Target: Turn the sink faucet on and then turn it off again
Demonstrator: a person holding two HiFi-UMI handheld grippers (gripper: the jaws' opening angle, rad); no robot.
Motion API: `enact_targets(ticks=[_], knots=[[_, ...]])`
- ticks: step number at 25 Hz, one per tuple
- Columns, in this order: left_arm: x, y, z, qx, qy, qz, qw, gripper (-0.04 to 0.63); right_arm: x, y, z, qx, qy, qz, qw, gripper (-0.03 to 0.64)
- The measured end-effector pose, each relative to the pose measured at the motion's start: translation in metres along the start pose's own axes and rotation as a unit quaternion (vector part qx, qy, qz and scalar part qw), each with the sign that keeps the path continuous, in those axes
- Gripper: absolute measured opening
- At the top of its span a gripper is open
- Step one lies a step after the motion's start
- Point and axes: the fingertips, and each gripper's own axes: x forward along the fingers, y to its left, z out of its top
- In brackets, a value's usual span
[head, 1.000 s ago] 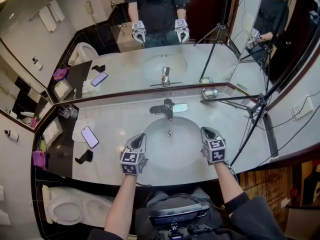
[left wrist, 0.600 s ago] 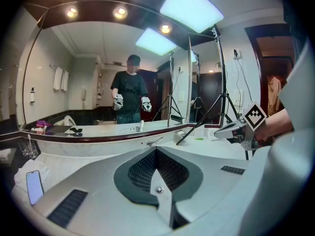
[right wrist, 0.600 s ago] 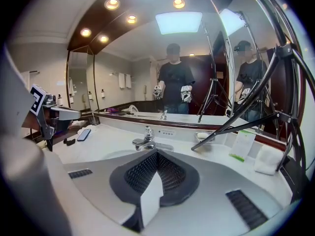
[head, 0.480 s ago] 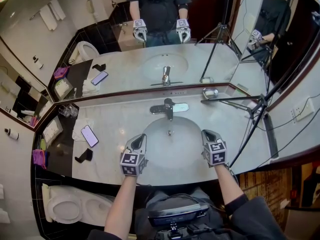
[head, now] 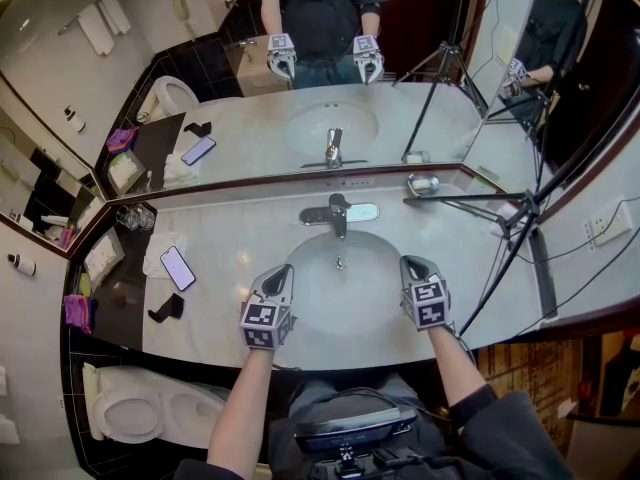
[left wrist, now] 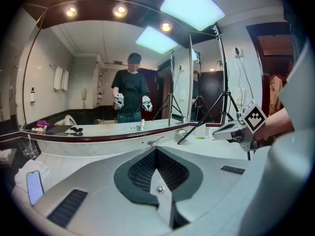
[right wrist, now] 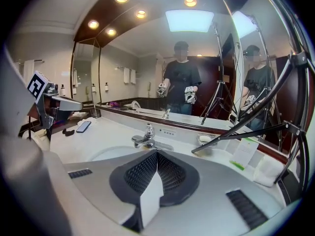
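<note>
Phone (head: 178, 268) left of sink (head: 340, 293), tripod (head: 500, 223) over marble counter (head: 240, 238) (right side), mirror (head: 250, 88) behind; left gripper (head: 284, 270), right gripper (head: 409, 261) clenched empty.

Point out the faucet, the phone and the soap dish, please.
faucet (head: 338, 214), head view, on the middle of its body.
phone (head: 178, 268), head view, on the middle of its screen.
soap dish (head: 409, 185), head view, on its left rim.

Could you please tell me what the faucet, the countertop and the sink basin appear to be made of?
The faucet looks like polished chrome-plated metal: silvery with bright reflections. The countertop seems polished pale marble or similar stone: faint mottling, glossy light spots. The sink basin is probably glazed white ceramic: smooth, uniformly white.
</note>
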Motion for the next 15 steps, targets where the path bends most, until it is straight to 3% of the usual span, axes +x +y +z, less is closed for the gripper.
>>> enact_targets(ticks=[6,8,15], knots=[[0.009,0.002,0.000,0.004,0.002,0.006,1.0000,0.008,0.017,0.006,0.017,-0.060,0.004,-0.002,0.998,0.025],[0.013,0.003,0.000,0.005,0.002,0.006,1.0000,0.008,0.028,0.007,0.023,-0.089,0.006,-0.003,0.996,0.073],[0.026,0.005,-0.007,0.000,0.005,0.005,1.0000,0.008,0.072,0.010,0.046,-0.181,0.013,0.008,0.983,0.118]])
